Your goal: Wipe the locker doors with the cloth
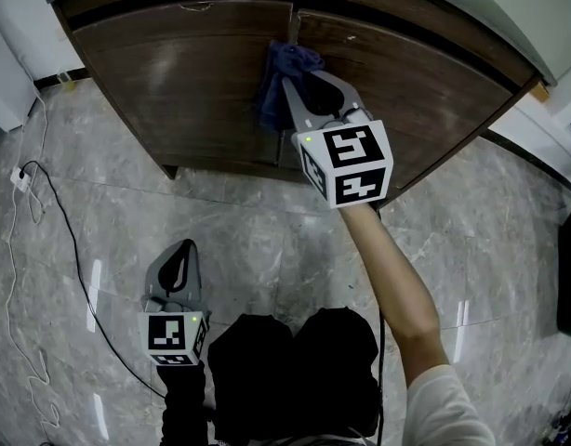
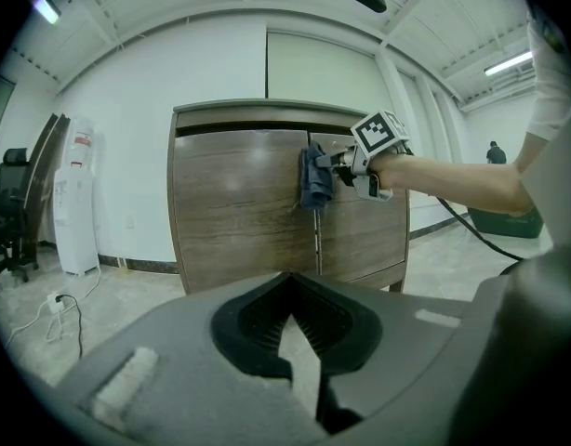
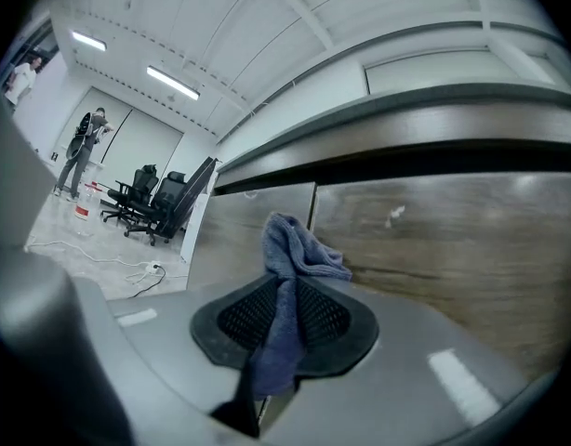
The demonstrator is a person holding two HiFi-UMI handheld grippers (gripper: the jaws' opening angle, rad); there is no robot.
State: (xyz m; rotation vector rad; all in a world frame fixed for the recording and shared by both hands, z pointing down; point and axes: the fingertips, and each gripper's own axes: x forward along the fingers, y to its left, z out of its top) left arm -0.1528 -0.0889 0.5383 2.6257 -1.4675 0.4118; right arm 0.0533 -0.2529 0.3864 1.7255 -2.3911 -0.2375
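Note:
The brown wooden locker (image 1: pixel 192 72) stands ahead, its two doors meeting at a centre seam. My right gripper (image 1: pixel 299 82) is shut on a blue cloth (image 1: pixel 282 74) and holds it against the top of the seam, at the right door's (image 1: pixel 416 72) inner edge. In the right gripper view the cloth (image 3: pixel 295 249) bunches above the jaws and hangs down between them, close to the door (image 3: pixel 453 240). The left gripper view shows the cloth (image 2: pixel 313 179) on the locker from a distance. My left gripper (image 1: pixel 183 249) hangs low over the floor, jaws together and empty.
A white cable and plug block (image 1: pixel 20 179) and a black cable (image 1: pixel 76 249) lie on the grey marble floor at left. A white water dispenser (image 2: pixel 76 203) stands left of the locker. Office chairs (image 3: pixel 146 203) and a person (image 3: pixel 81 151) are far off.

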